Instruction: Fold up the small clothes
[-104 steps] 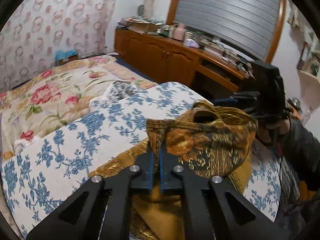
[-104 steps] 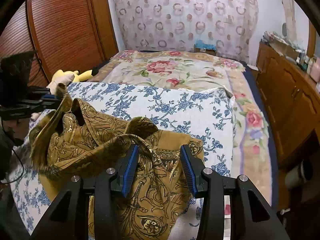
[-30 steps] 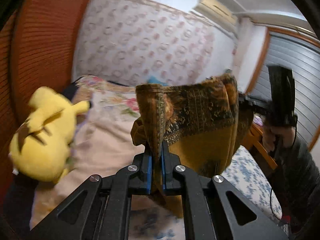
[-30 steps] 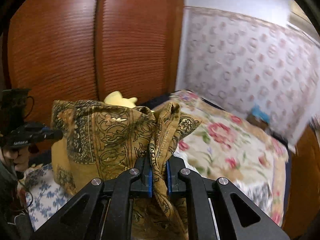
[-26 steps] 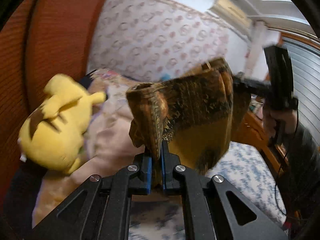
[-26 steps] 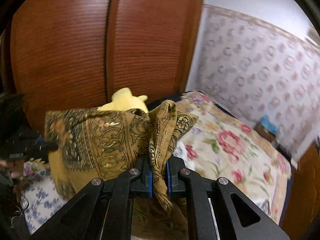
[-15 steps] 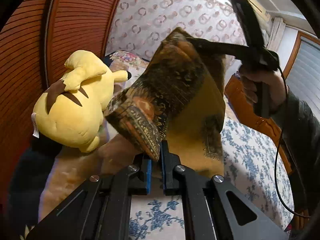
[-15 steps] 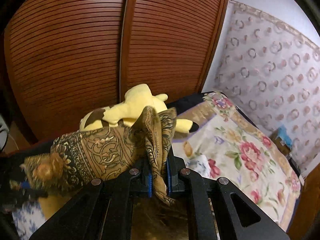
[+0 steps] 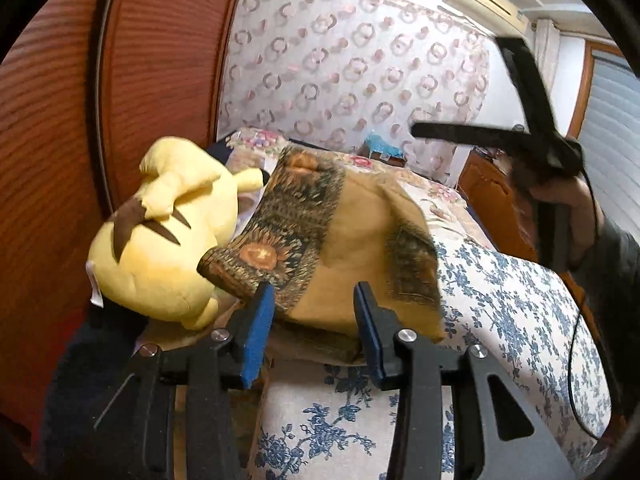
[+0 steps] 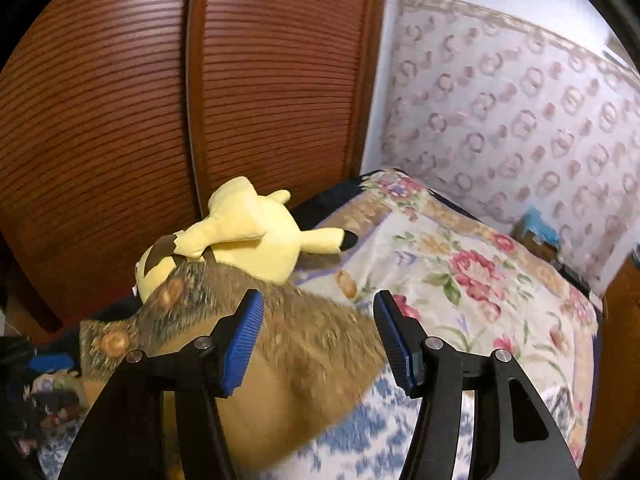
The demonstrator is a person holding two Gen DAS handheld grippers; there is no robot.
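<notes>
Jaws wide apart on the left gripper (image 9: 314, 304), holding nothing. Just past its blue tips the brown patterned cloth (image 9: 340, 240) lies on the bed (image 9: 500, 320), one edge touching the yellow plush toy (image 9: 168, 232). Off to the side, the other tool is up in the air.

Over on the right gripper (image 10: 318, 328), the jaws are wide apart too. That cloth (image 10: 288, 368) lies blurred under them, with flowery bed (image 10: 460, 280) beyond.

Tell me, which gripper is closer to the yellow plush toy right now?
Left. The left gripper sits low beside the plush toy, open, with the brown cloth just ahead. The right gripper is raised off to the far side, above the bed.
</notes>
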